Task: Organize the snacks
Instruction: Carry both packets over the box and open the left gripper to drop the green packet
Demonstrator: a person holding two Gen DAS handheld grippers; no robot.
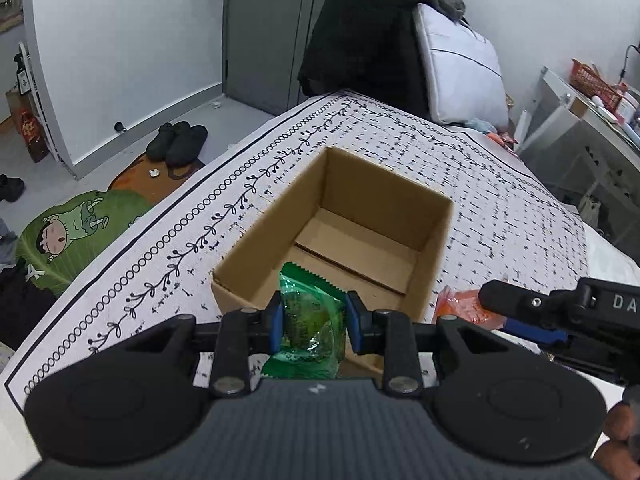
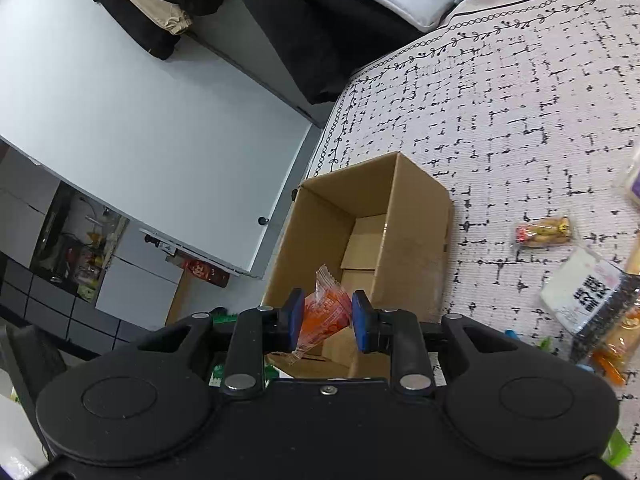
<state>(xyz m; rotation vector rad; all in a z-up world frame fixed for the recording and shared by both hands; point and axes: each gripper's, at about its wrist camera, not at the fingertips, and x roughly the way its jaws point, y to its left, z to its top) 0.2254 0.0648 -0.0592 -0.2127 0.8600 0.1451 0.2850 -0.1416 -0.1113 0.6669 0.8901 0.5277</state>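
Observation:
An open cardboard box stands on a white patterned bedspread, and I see nothing inside it. My left gripper is shut on a green snack packet, held over the box's near edge. My right gripper is shut on an orange snack packet, held above the box's near corner. In the left wrist view the right gripper comes in from the right with the orange packet beside the box.
Several loose snack packets and a white bag lie on the bedspread to the right of the box. A grey pillow and dark clothes sit at the bed's far end. Slippers and a cartoon mat lie on the floor.

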